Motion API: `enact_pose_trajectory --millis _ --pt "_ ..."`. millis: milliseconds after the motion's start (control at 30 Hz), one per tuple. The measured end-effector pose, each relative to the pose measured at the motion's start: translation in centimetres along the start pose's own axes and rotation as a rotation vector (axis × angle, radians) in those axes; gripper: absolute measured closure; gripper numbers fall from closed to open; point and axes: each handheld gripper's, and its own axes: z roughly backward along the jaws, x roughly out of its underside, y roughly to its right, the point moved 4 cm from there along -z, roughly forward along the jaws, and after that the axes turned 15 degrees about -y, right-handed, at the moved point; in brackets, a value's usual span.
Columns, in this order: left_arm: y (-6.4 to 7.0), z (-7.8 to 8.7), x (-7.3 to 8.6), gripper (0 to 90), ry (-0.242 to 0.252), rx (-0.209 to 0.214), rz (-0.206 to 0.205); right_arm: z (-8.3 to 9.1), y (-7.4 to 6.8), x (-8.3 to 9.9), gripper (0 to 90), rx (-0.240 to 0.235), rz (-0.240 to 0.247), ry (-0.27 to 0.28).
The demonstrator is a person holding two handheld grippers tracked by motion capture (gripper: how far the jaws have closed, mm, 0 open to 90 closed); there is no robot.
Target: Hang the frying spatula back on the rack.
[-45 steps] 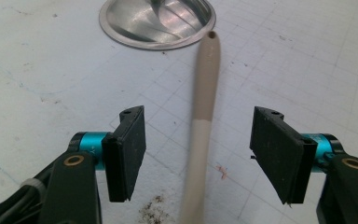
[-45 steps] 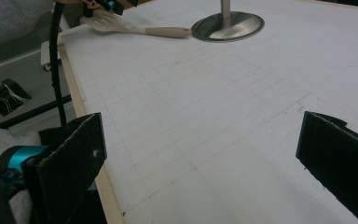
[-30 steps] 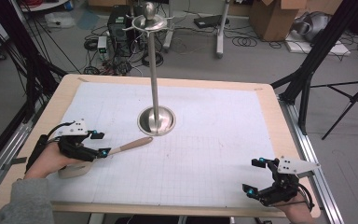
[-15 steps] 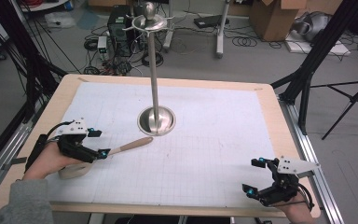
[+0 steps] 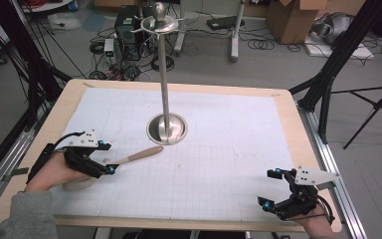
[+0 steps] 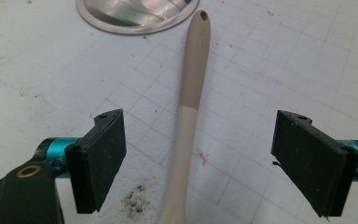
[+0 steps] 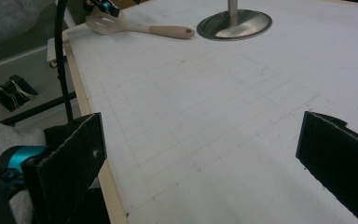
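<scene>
My left gripper [image 5: 107,157] and the hand behind it cover most of the spatula's [image 5: 135,156] head in the high view, so its shape there cannot be made out. In my left gripper view the spatula [image 6: 189,102] runs off the bottom edge, head out of frame, and the stand's base [image 6: 135,14] is cut by the top edge. In my right gripper view the stand's pole [image 7: 233,5] is cropped at the top, and the spatula's head [image 7: 103,24] sits partly behind my other gripper [image 7: 100,5], itself cut off at the top edge.
</scene>
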Motion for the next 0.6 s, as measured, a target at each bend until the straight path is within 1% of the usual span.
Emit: enact_pose_trajectory --millis 67,233,333,400,433,467,500,600 --pt "0.06 0.04 0.05 18.4 -0.004 -0.004 -0.011 0.0 0.0 -0.01 0.5 0.001 0.007 0.002" --pt "0.32 -0.06 -0.08 20.6 -0.019 -0.007 -0.031 0.0 -0.04 0.02 0.4 -0.003 0.007 0.001" --pt "0.42 -0.25 -0.17 22.0 -0.038 -0.016 -0.04 0.05 -0.08 0.03 0.4 -0.005 0.003 0.0" --pt "0.5 -0.38 -0.15 23.3 -0.061 -0.019 -0.043 0.05 -0.09 0.02 0.5 -0.006 0.004 -0.001" --pt "0.47 -0.42 -0.17 24.4 -0.067 -0.022 -0.05 0.05 -0.13 0.03 0.4 -0.008 0.003 -0.003" --pt "0.47 -0.48 -0.16 25.8 -0.073 -0.03 -0.051 0.05 -0.14 0.02 0.5 -0.008 0.002 -0.003" --pt "0.5 -0.49 -0.14 26.5 -0.08 -0.029 -0.047 0.03 -0.12 0.01 0.5 -0.008 0.007 -0.002" --pt "0.44 -0.55 -0.08 28.4 -0.101 -0.04 -0.057 0.02 -0.13 0.03 0.4 -0.009 0.007 -0.002"
